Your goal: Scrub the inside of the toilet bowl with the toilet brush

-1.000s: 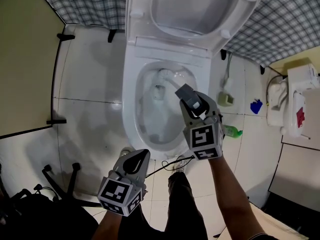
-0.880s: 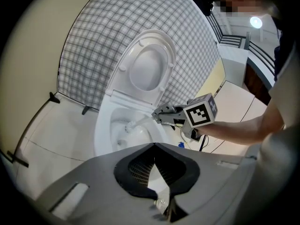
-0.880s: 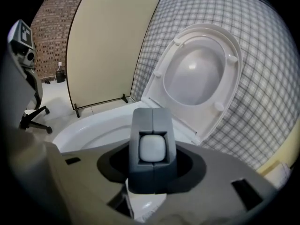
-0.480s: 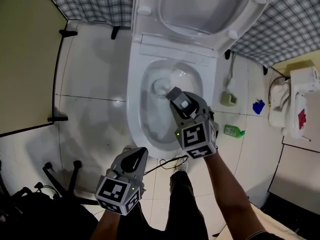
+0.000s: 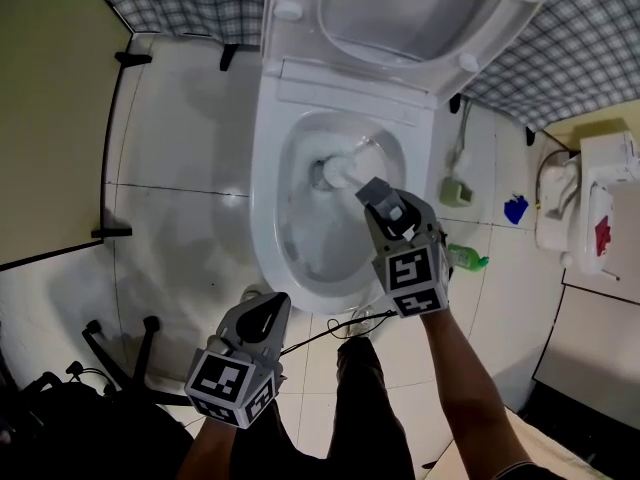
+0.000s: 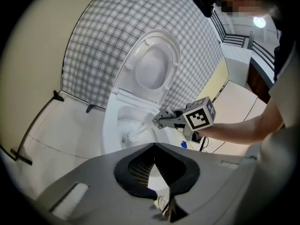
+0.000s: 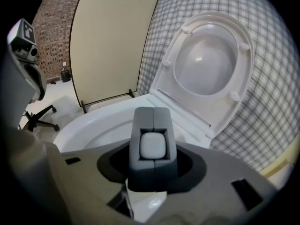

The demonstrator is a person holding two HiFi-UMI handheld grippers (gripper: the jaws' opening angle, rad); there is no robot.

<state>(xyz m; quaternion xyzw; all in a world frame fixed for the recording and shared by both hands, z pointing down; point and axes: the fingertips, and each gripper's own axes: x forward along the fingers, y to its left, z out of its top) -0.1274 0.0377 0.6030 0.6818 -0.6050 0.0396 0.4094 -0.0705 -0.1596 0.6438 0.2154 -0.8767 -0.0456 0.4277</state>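
The white toilet point(image 5: 262, 208) stands with lid and seat up point(image 5: 400, 8). My right gripper point(image 5: 375, 196) hangs over the bowl's right side, shut on the white handle of the toilet brush point(image 7: 152, 146). The brush head point(image 5: 338, 173) is down in the bowl near the back, by the water. The left gripper view also shows the brush point(image 6: 133, 134) slanting into the bowl from the right gripper point(image 6: 161, 121). My left gripper point(image 5: 275, 313) is held in front of the toilet's near rim, shut and empty.
A greenish brush holder point(image 5: 455, 190), a green bottle point(image 5: 466, 260) and a blue object point(image 5: 515, 210) lie on the tiled floor to the toilet's right. A white unit point(image 5: 600, 198) stands further right. A chair base point(image 5: 120, 358) and a beige partition point(image 5: 50, 118) are at left.
The right gripper has swept the brush to the left in the bowl and then back to the right. The left gripper has stayed almost where it was.
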